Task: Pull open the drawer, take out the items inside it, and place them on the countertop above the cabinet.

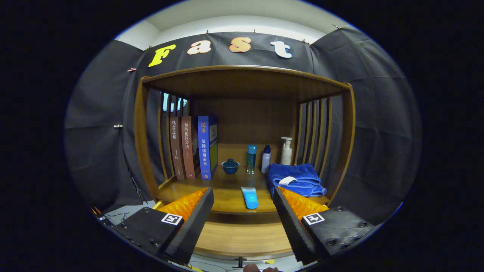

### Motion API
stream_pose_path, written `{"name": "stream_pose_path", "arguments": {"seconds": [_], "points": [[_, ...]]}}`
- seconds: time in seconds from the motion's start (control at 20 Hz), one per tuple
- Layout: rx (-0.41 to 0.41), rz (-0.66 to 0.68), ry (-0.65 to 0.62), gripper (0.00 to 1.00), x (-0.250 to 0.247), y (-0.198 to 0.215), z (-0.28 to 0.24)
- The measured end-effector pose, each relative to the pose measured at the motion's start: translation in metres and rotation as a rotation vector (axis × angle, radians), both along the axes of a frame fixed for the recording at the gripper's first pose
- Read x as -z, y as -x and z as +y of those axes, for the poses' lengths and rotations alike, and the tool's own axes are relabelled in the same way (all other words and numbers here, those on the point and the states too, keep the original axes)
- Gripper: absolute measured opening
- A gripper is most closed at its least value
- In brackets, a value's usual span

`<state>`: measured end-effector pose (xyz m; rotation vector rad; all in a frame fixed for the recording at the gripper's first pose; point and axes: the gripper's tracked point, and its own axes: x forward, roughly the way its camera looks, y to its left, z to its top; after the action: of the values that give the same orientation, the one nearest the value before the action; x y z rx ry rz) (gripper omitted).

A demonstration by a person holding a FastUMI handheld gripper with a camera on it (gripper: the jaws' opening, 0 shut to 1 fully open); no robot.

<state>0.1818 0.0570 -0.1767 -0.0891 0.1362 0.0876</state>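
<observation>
Your black two-finger gripper (242, 223) hangs released and empty before the brown wooden cabinet (242, 196); the drawer front (242, 238), seemingly unopened, needs hooking first.

This is a staged booth dressed up as a bit of a home, not a real room. Black cloth (94, 151) hangs as walls on all sides, pinned up with clips under a pale ceiling. Set against it at 12 o'clock is a wooden cabinet (245, 81) with slatted sides, like bedroom or bathroom furniture. Its shelf carries household things: three books (193, 145) standing at 11 o'clock, a small lidded blue bowl (230, 166), two bottles (252, 158) and a pump bottle (286, 151) toward the back, a folded blue towel (297, 179) at 1 o'clock, and a blue tube (250, 197) lying near the front edge. Loose cables (117, 216) trail on the floor at 8 o'clock.
</observation>
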Motion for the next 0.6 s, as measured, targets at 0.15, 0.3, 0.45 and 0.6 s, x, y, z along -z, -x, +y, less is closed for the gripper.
{"name": "stream_pose_path", "arguments": {"seconds": [0.15, 0.3, 0.45, 0.6], "points": [[0.023, -0.026, 0.050, 1.00, 0.020, 0.032, -0.003], [0.028, 0.016, 0.069, 1.00, 0.050, 0.058, -0.006], [0.043, 0.044, 0.016, 1.00, 0.076, 0.072, -0.008], [0.059, 0.039, 0.014, 1.00, 0.101, 0.084, -0.015]]}}
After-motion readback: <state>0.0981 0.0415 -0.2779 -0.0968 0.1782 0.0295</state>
